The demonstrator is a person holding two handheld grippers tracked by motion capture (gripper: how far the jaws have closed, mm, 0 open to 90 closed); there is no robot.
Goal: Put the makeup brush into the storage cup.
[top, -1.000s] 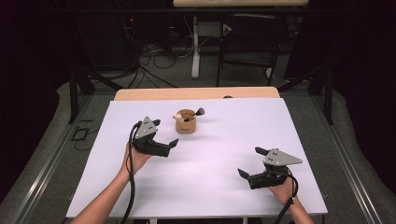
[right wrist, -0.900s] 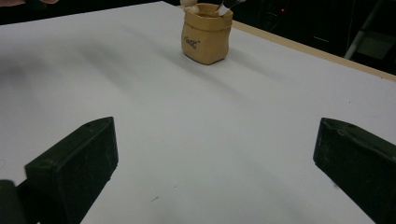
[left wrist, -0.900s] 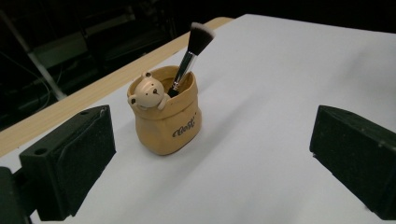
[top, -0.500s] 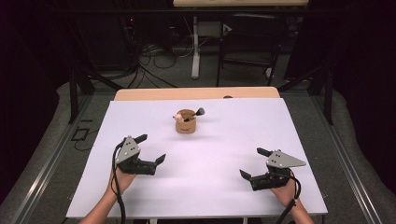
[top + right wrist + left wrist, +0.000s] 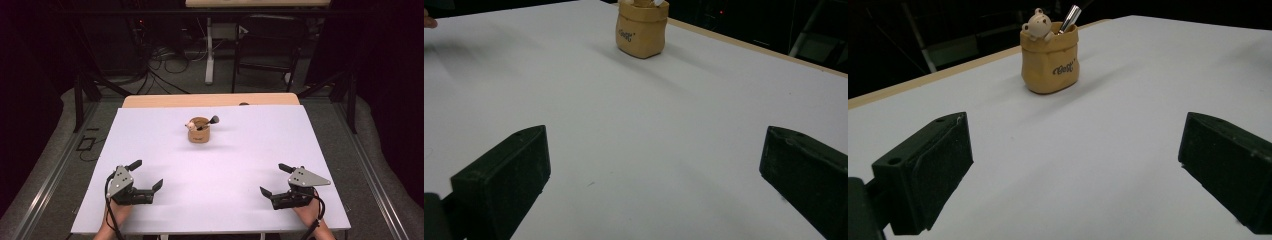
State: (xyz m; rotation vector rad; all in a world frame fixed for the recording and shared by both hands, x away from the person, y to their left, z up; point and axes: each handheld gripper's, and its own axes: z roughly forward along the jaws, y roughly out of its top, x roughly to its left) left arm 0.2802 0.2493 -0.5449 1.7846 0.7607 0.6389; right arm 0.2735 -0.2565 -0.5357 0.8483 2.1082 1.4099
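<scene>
A small tan sack-shaped holder (image 5: pixel 199 132) stands upright near the middle back of the white table (image 5: pixel 250 150). A little bear figure and a silver-handled brush stick out of its top (image 5: pixel 1050 55). The same holder (image 5: pixel 642 27) lies far ahead in the right gripper view. My left gripper (image 5: pixel 146 178) rests low at the front left, jaws wide apart, nothing between them. My right gripper (image 5: pixel 276 180) sits at the front right, also open and empty. Both are well short of the holder.
A wooden tabletop edge (image 5: pixel 210 100) runs behind the white surface. Beyond it stand dark metal frames, cables and a white post (image 5: pixel 209 50) on the floor. Grey floor rails flank the table.
My left gripper has drawn back from beside the holder toward the front left edge. The right gripper has hardly moved. The holder stayed put.
</scene>
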